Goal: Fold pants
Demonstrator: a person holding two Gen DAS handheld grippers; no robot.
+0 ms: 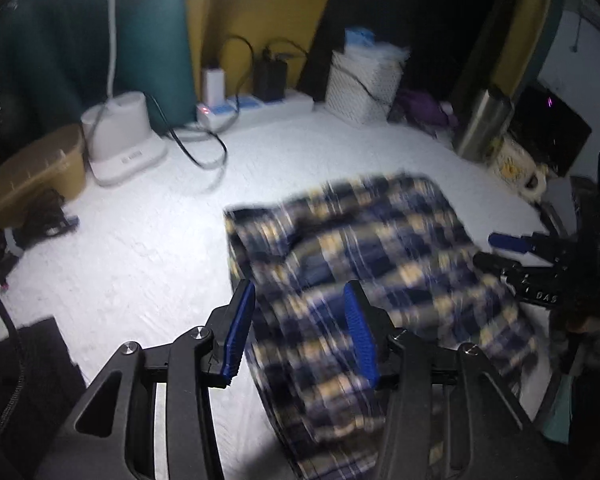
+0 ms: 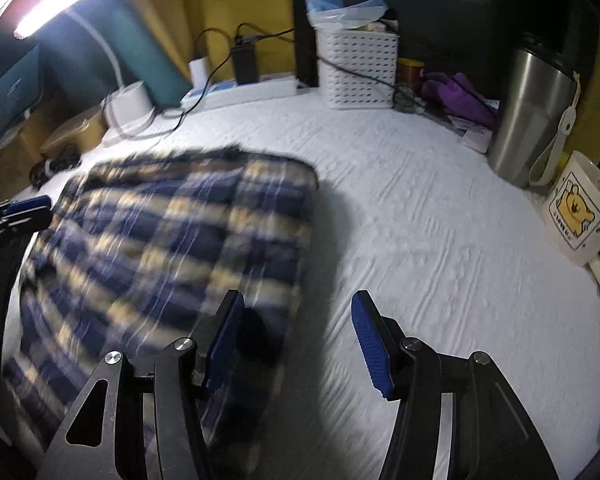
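The left gripper (image 1: 300, 328) hovers with jaws apart over the near left edge of the plaid pants (image 1: 364, 264), gripping nothing. The pants lie folded and flat on the white bedsheet (image 2: 440, 220), between the two grippers. The right gripper (image 2: 296, 340) has jaws apart, empty, over bare sheet just beside the pants' right edge.

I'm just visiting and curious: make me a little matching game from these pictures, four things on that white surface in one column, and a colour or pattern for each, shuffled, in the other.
Things:
1. pants
2. flask
3. mug
4. basket

Looks:
A. white, with rows of small holes
B. shiny bare metal
C. blue and yellow plaid
D. cream, with a yellow cartoon bear

Pairs: 1-C, 2-B, 3-D, 4-A
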